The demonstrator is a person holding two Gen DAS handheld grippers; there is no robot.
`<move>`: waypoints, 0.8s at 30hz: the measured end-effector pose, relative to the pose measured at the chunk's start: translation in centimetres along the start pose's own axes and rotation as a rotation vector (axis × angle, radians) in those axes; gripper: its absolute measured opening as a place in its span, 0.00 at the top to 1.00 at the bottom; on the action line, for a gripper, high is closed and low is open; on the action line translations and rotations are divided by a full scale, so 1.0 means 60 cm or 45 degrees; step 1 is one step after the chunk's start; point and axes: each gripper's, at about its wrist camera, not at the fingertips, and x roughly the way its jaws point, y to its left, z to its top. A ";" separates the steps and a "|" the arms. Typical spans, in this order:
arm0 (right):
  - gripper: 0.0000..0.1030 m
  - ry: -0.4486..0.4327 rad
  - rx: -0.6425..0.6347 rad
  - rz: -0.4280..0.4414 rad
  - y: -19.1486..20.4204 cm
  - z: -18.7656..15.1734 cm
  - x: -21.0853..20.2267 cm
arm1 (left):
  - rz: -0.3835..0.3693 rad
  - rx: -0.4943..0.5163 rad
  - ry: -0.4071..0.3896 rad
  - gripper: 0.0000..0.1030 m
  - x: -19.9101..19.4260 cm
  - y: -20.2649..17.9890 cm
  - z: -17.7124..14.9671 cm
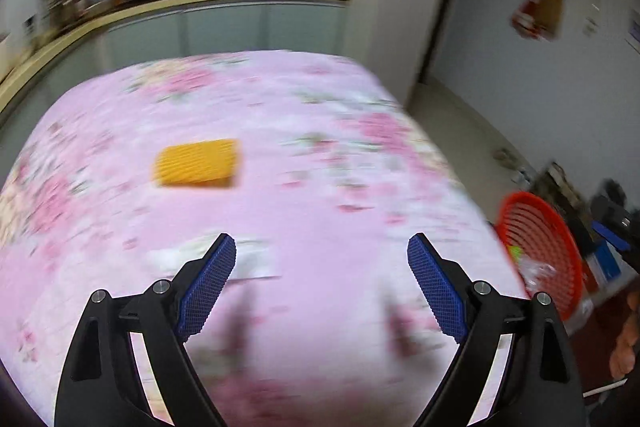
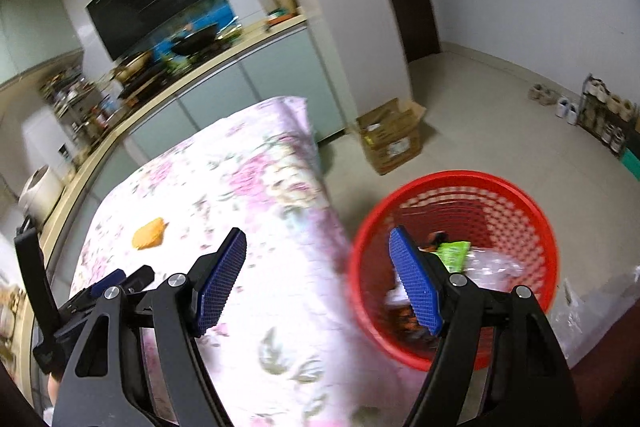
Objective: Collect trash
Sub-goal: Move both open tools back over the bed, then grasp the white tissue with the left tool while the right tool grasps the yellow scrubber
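Note:
A yellow ribbed sponge-like item (image 1: 197, 163) lies on the table with the pink floral cloth (image 1: 304, 155); it also shows in the right wrist view (image 2: 149, 233). My left gripper (image 1: 322, 247) is open and empty above the cloth, nearer than the yellow item. My right gripper (image 2: 318, 243) is open and empty at the table's right edge, beside the red basket (image 2: 532, 223). The basket stands on the floor and holds a green wrapper (image 2: 454, 253) and clear plastic. The basket also shows in the left wrist view (image 1: 540, 247). The left gripper's body (image 2: 108, 287) shows at the lower left of the right wrist view.
A kitchen counter (image 2: 224, 55) with pans and a range hood runs behind the table. A cardboard box (image 2: 390, 137) sits on the floor past the table. Shoes and a rack (image 2: 600, 111) stand by the right wall. A clear plastic bag (image 2: 592, 311) lies by the basket.

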 end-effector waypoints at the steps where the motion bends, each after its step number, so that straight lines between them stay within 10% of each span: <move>1: 0.31 0.006 -0.013 0.012 0.009 -0.001 0.003 | 0.015 -0.020 0.001 0.18 0.000 0.015 0.002; 16: 0.31 0.075 -0.164 0.081 0.110 0.000 0.044 | 0.049 -0.116 0.103 0.19 0.063 0.107 -0.010; 24: 0.31 0.101 -0.200 0.059 0.133 0.003 0.069 | 0.096 -0.049 0.106 0.52 0.078 0.104 -0.012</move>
